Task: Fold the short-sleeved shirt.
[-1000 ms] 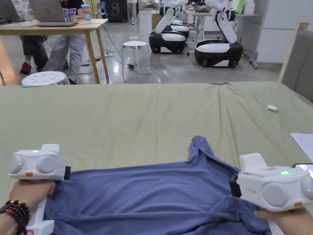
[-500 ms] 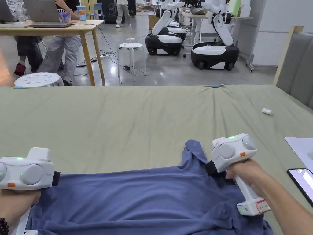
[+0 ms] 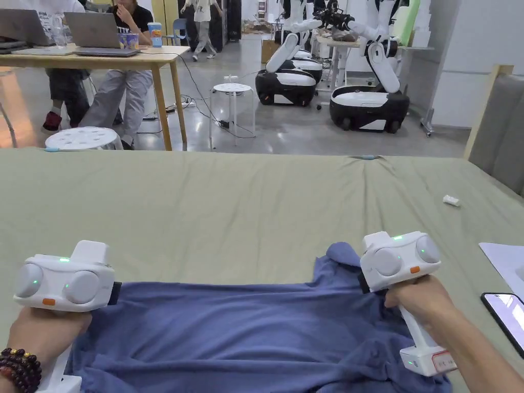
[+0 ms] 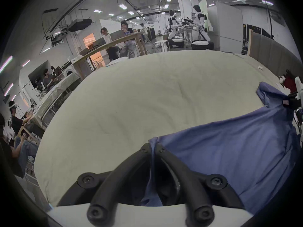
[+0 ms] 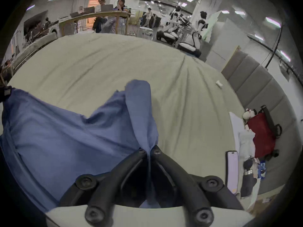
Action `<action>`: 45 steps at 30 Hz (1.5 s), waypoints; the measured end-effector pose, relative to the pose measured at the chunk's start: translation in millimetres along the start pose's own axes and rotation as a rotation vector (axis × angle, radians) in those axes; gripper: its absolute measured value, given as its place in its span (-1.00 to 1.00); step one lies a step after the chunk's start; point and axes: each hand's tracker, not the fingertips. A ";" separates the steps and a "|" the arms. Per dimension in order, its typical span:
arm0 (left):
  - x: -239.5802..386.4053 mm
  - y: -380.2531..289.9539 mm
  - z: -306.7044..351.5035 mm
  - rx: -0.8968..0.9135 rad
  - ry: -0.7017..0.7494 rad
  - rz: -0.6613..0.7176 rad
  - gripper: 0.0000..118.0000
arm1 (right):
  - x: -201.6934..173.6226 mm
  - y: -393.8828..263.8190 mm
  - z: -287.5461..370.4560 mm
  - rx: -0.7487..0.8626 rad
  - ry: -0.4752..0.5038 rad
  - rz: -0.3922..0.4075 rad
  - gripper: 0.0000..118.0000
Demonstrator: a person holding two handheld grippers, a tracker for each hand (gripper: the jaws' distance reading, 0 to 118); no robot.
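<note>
Spreading step: left gripper and right gripper each pinch the blue cotton short-sleeved shirt between jaws; flattening onto the olive-sheeted bed likely comes next.

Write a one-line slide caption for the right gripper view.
Right gripper shut on a bunched edge of the blue shirt, spread over the green sheet.

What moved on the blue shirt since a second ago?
The right gripper swung in from the shirt's right edge to pinch the blue shirt near its raised sleeve. The left gripper stayed clamped on the left corner, and the shirt stayed spread on the green sheet.
</note>
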 end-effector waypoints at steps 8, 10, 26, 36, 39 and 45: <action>-16.5 -52.0 78.5 0.071 -0.012 0.060 -0.98 | -14.3 -74.7 103.2 0.140 -0.014 -0.009 -0.98; -20.1 -76.8 96.9 0.075 -0.005 0.062 -0.98 | -17.1 -104.8 128.6 0.157 -0.024 -0.008 -0.98; -0.8 -163.5 79.5 -0.062 0.068 -0.028 -0.97 | -53.3 -188.8 92.5 -0.102 -0.095 0.112 -0.98; -18.2 -157.0 110.4 0.044 0.105 0.044 0.66 | -27.5 -193.8 147.8 0.053 -0.054 -0.084 0.92; -17.1 -140.4 131.2 0.124 0.031 0.072 0.87 | -32.1 -182.4 168.3 0.149 -0.021 -0.129 0.84; 13.8 -117.2 136.6 0.180 0.008 0.075 -0.92 | -70.5 -158.0 154.6 0.253 -0.014 -0.141 -1.00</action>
